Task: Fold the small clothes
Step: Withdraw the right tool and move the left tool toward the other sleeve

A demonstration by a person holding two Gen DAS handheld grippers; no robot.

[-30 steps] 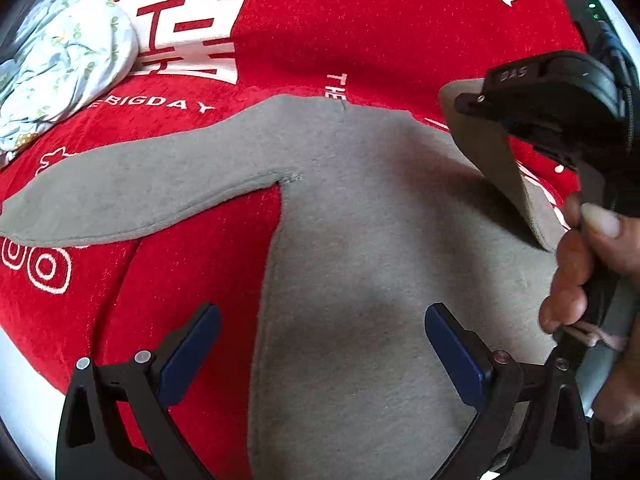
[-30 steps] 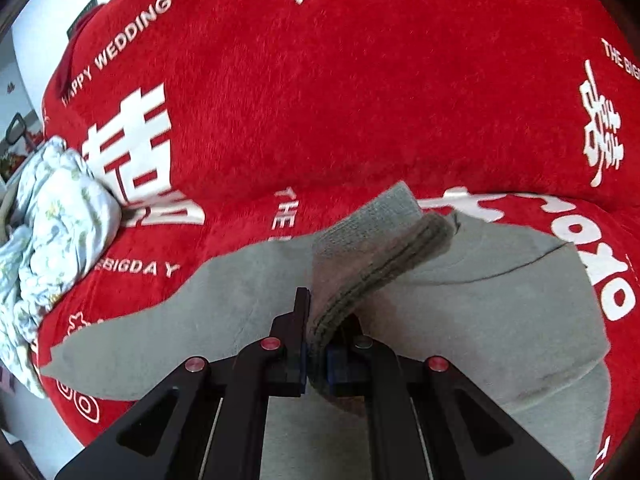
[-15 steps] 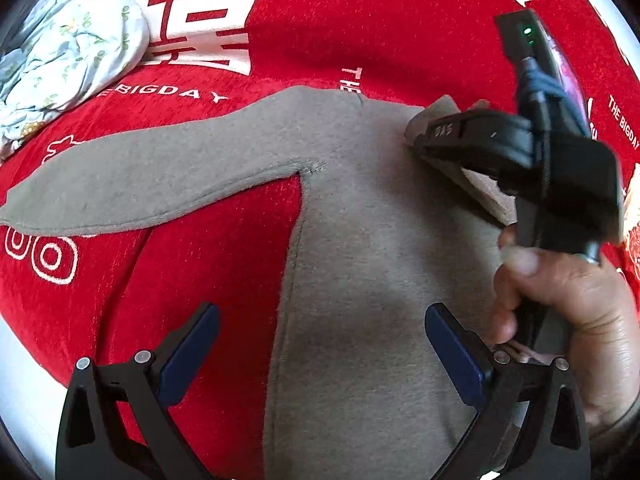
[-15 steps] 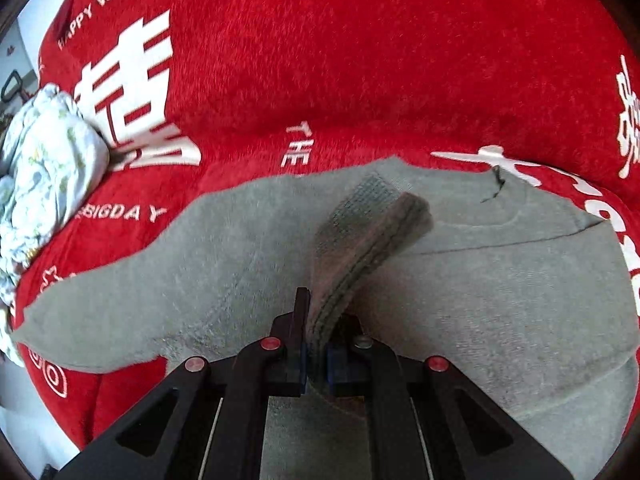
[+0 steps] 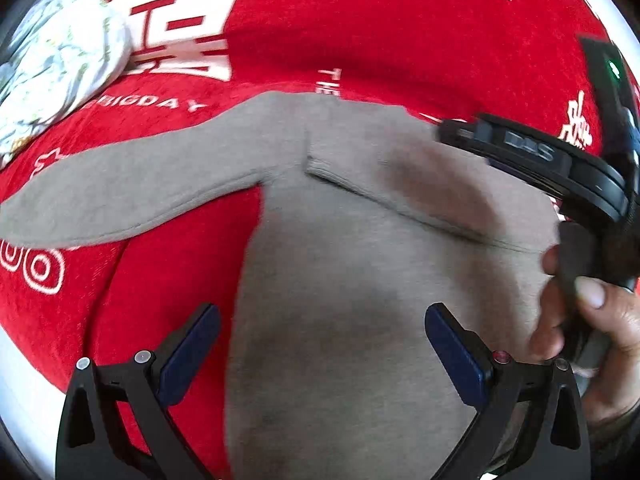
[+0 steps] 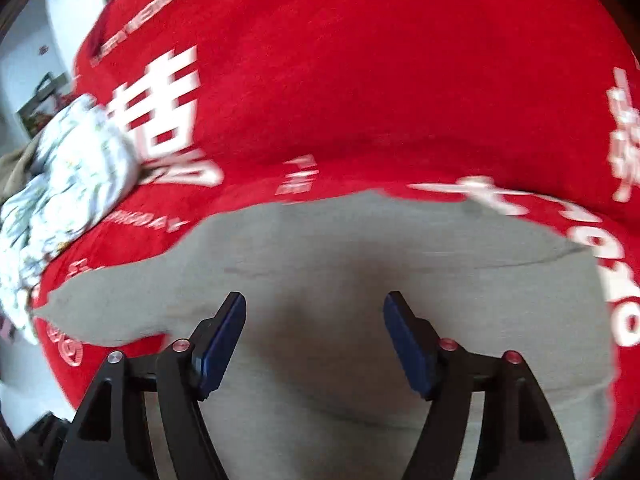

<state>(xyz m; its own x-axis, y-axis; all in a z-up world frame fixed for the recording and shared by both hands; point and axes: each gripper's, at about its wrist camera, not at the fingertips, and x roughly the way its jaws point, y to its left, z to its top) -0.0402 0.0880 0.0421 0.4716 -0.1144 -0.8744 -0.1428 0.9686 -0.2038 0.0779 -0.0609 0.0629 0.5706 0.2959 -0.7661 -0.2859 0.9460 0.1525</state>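
The red blanket [image 6: 360, 92] with white lettering fills the ground ahead of both tools and serves as the soft folding surface. On it, directly under and in front of the two grippers, the grey top [image 5: 340, 300] lies spread flat, which suits folding because the panels can be creased without bunching. Its one sleeve [image 5: 132, 196] stretches away to the left of the left gripper [image 5: 320, 348], not yet folded in. On the other side a sleeve appears already laid across the chest, its cuff edge [image 5: 320, 168] lying ahead of the left gripper's fingers; that is a judgement from the diagonal fold line. A crumpled floral garment [image 6: 68, 184] sits far off to the left, probably kept aside so it does not get in the way.

The left gripper hovers above the body panel with its jaws spread wide and nothing between them. The right gripper [image 6: 314, 340] also stands with jaws apart and empty over the chest, and in the left view its black body [image 5: 532, 164] hangs to the right. The views are blurred.
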